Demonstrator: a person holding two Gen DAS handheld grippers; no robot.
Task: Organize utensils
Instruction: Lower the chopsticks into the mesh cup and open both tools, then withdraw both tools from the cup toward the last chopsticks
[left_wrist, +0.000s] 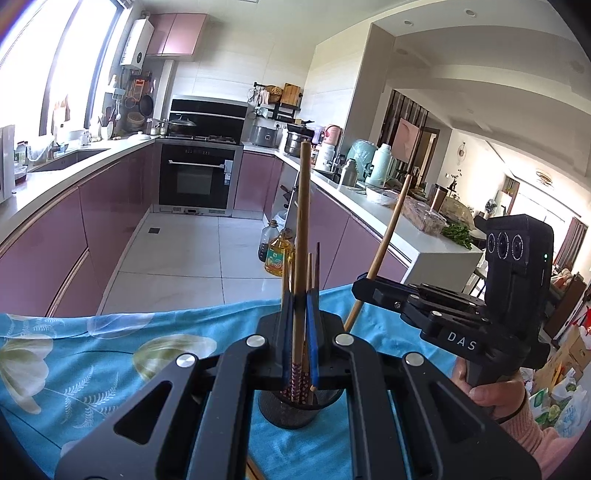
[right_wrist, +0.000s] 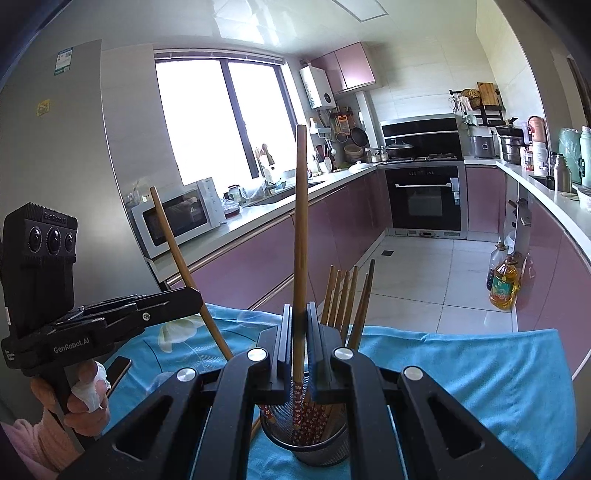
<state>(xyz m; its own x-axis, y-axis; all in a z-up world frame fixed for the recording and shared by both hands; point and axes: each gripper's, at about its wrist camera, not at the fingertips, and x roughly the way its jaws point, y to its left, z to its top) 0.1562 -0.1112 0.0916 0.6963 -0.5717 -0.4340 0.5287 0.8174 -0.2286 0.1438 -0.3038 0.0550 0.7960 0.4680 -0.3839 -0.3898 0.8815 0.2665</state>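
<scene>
Your left gripper (left_wrist: 300, 314) is clamped on one bamboo chopstick (left_wrist: 301, 236), held nearly upright, its patterned lower end reaching down into the black mesh holder (left_wrist: 288, 411) that stands on the worktop. Your right gripper (right_wrist: 299, 325) is likewise clamped on a second chopstick (right_wrist: 300, 229), also close to upright, with its patterned tip inside the same mesh holder (right_wrist: 306, 439). Each gripper appears in the other's camera: in the left wrist view your right gripper (left_wrist: 364, 286) enters from the right with its chopstick slanting up and to the right; in the right wrist view your left gripper (right_wrist: 197, 295) enters from the left with its chopstick slanting up and to the left. Further chopsticks (right_wrist: 347, 295) already stand in the holder, fanned toward the right behind your right gripper. A blue floral cloth (right_wrist: 480, 376) covers the worktop beneath the holder. A hand (right_wrist: 83, 398) grips the left handle; a pink sleeve shows at the frame edge.
</scene>
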